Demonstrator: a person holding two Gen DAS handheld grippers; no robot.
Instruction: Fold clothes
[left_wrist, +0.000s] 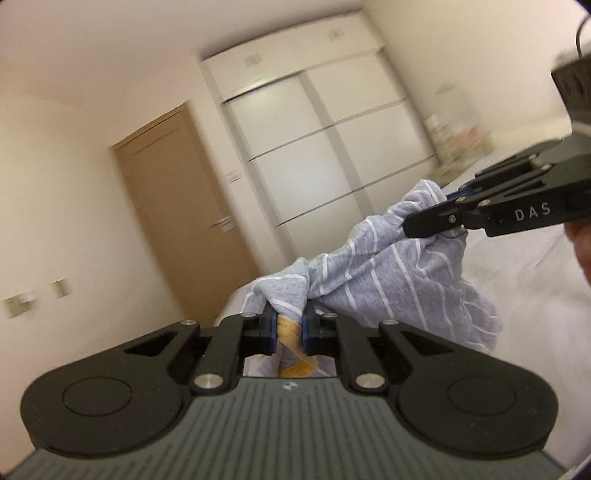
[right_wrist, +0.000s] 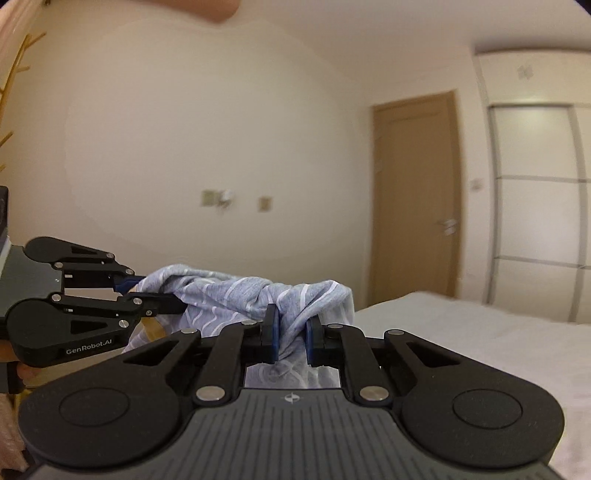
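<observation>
A grey garment with thin white stripes (left_wrist: 388, 280) hangs bunched in the air between both grippers, above a white bed. My left gripper (left_wrist: 289, 328) is shut on one edge of it, where a yellow inner patch shows between the pads. My right gripper (right_wrist: 291, 336) is shut on another bunched edge of the striped garment (right_wrist: 229, 295). In the left wrist view the right gripper (left_wrist: 439, 218) grips the cloth at the upper right. In the right wrist view the left gripper (right_wrist: 162, 295) grips it at the left.
The white bed (right_wrist: 461, 332) lies below and to the right. A brown door (right_wrist: 413, 192) and a white sliding wardrobe (left_wrist: 317, 147) stand behind. Cluttered items (left_wrist: 454, 136) sit beyond the bed, blurred.
</observation>
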